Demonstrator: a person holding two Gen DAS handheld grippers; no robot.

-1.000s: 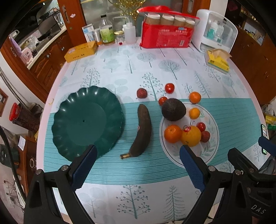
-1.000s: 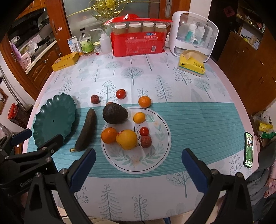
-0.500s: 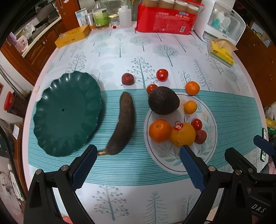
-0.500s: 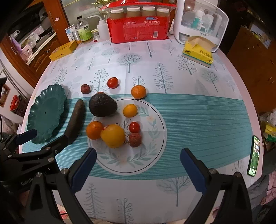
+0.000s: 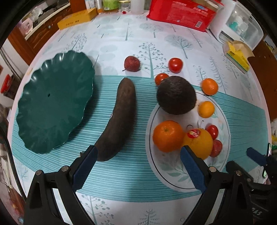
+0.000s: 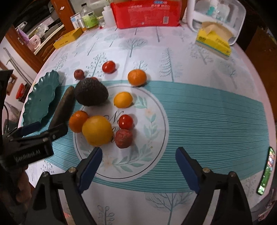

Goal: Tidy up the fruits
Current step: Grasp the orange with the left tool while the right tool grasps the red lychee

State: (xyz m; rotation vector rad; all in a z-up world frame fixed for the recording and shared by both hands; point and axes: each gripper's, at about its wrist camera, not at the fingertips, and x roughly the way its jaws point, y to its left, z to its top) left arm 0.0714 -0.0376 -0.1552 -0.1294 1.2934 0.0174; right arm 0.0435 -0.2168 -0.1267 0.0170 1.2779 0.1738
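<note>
A dark overripe banana (image 5: 117,121) lies between the empty green plate (image 5: 52,103) and the white leaf-patterned plate (image 5: 152,161). An avocado (image 5: 175,95), an orange (image 5: 167,135), a stickered yellow citrus (image 5: 199,143) and small red fruits sit on the white plate. My left gripper (image 5: 138,152) hangs open above the banana's stem end and the orange, holding nothing. My right gripper (image 6: 138,153) hovers over the white plate's (image 6: 155,164) near half. Its jaws are closing with no fruit between them; the yellow citrus (image 6: 97,129) and a dark red fruit (image 6: 123,135) lie just ahead.
A mandarin (image 6: 136,77), a tomato (image 6: 108,67) and a red fruit (image 6: 78,74) lie loose on the tree-print cloth behind the plates. Farther back stand a red package (image 6: 147,13), a yellow tissue box (image 6: 213,41), bottles and a white container. A phone (image 6: 265,173) lies at the right edge.
Both grippers have dropped closer to the table, so the fruit fills more of each view. The right gripper's jaws have narrowed a little. No fruit has moved.
</note>
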